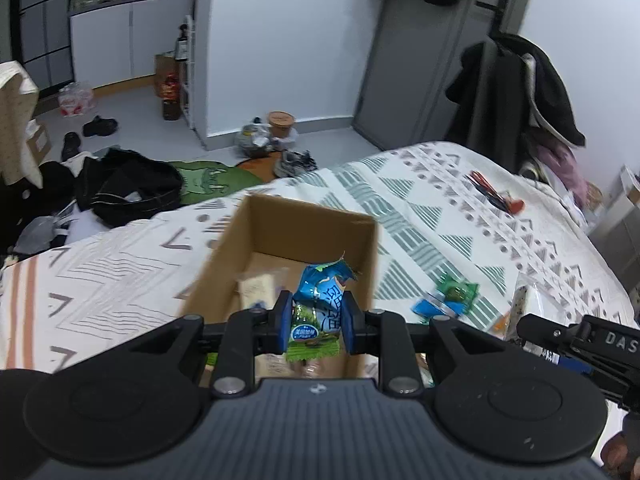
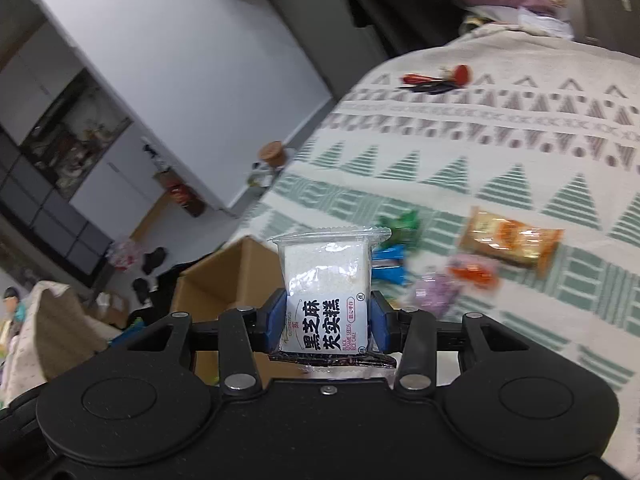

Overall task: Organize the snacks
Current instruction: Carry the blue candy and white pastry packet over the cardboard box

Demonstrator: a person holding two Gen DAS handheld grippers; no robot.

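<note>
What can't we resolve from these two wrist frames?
- Cardboard box: in the left wrist view the near floor is hidden by the left claw and its blue snack packet; the full contents cannot be counted.
- Loose snacks beside the rice cake packet held by the right claw: the purple wrapper and green wrapper are motion-blurred in the right wrist view, labels unreadable.
- Red and black item on the bedspread: too small to identify.

The left gripper (image 1: 316, 322) clamps a blue-and-green snack packet (image 1: 320, 312) above an open cardboard box (image 1: 224, 264) on a patterned bedspread (image 1: 420, 208). A pale wrapped snack (image 1: 256, 290) lies inside; another blue-green packet (image 1: 446, 300) lies beside the box.
</note>
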